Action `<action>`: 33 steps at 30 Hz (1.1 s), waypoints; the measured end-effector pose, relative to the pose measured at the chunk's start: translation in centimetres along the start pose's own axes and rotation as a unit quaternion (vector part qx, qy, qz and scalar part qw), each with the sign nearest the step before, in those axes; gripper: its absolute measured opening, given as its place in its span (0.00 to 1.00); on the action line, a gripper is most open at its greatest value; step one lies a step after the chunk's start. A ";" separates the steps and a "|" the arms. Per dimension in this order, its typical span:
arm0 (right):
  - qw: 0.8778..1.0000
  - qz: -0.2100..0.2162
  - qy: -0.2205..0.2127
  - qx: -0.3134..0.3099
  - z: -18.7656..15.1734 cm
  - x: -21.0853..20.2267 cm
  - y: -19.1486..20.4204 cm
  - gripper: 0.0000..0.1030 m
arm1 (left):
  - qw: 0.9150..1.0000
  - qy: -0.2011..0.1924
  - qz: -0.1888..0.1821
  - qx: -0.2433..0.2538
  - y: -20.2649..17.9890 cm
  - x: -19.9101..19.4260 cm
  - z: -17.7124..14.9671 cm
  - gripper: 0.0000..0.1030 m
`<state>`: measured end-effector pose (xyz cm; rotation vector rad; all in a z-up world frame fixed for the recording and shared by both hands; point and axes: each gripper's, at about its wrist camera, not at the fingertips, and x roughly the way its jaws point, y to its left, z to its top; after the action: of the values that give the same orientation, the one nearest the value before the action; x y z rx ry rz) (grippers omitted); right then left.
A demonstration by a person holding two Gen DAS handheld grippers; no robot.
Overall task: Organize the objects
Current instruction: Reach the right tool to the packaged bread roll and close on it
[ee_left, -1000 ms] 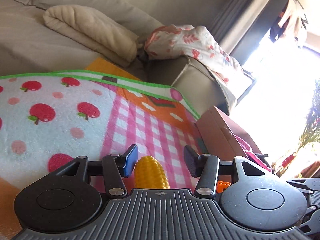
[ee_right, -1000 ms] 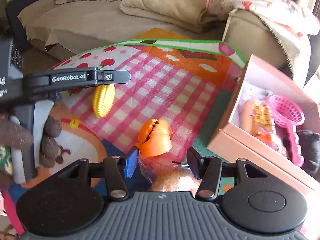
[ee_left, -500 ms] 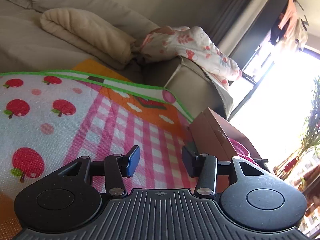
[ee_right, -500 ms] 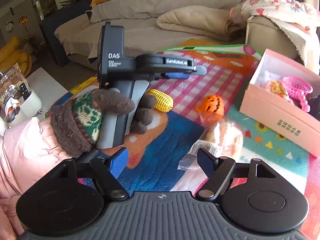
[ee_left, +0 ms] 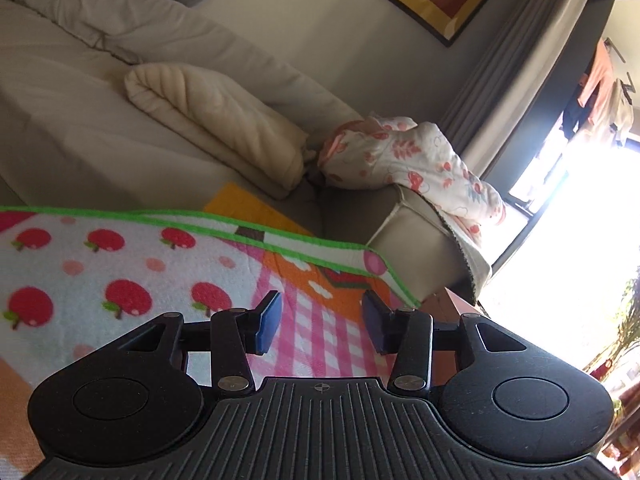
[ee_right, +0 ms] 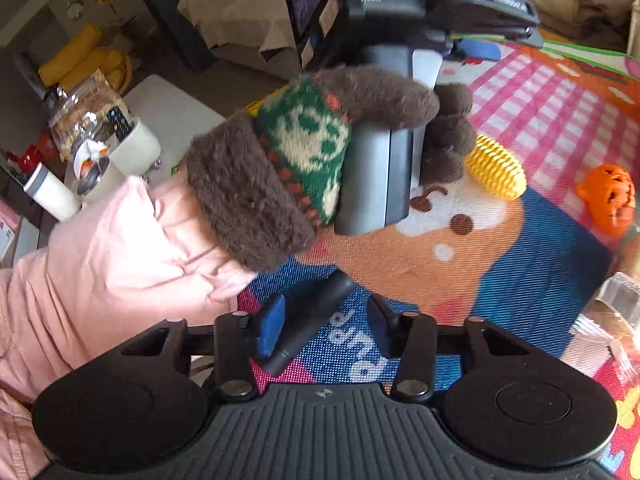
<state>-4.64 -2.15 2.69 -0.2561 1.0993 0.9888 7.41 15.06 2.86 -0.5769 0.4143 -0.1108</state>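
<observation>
Right claw (ee_right: 323, 327) above play mat (ee_right: 540, 120)

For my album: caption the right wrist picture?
Gloved hand holds left gripper over corn and pumpkin.

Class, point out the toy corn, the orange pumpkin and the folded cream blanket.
toy corn (ee_right: 498, 170): right wrist view, middle of its yellow kernels.
orange pumpkin (ee_right: 610, 198): right wrist view, its carved face.
folded cream blanket (ee_left: 216, 128): left wrist view, its ribbed top.
</observation>
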 end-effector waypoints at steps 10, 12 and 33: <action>0.989 -0.144 -0.032 0.000 -3.2 -4.0 -3.9 0.18 | 0.988 0.070 -0.013 0.134 -2.5 -6.5 -1.0 0.47; 0.981 -0.190 -0.046 -0.002 -3.9 -4.8 -5.3 0.18 | 0.982 0.094 -0.036 0.161 -3.5 -7.3 -2.7 0.47; 0.908 -0.278 -0.238 0.207 -14.9 -15.0 -13.9 0.74 | 0.948 0.272 -0.067 0.154 -13.7 -3.4 -13.3 0.48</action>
<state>-4.67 -27.41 4.24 0.0284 0.6961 0.2642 -0.98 -2.37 1.55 -0.2555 0.8761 -0.4635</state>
